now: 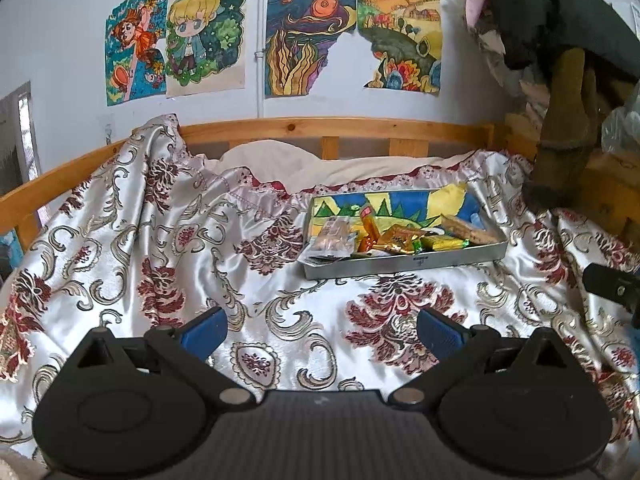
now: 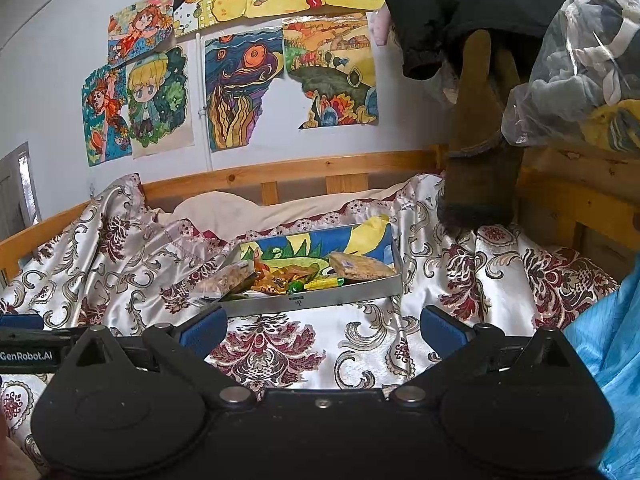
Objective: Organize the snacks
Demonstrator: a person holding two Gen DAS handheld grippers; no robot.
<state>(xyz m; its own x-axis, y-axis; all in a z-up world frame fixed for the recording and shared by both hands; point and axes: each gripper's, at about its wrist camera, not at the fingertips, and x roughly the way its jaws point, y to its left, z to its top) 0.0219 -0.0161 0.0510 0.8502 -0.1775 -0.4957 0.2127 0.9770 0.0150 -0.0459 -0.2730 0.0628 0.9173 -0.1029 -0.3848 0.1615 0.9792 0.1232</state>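
On the bed, the left hand-held gripper hovers over the floral satin bedspread, its blue pads spread wide with nothing between them. Further right and back sits a shallow metal tray lined with a coloured drawing, holding the snacks: a clear-wrapped bar at its left end, orange packets in the middle, a yellow-green packet, then a wrapped cracker pack on the right. The right hand-held gripper is likewise wide open and empty, just short of the tray's near wall.
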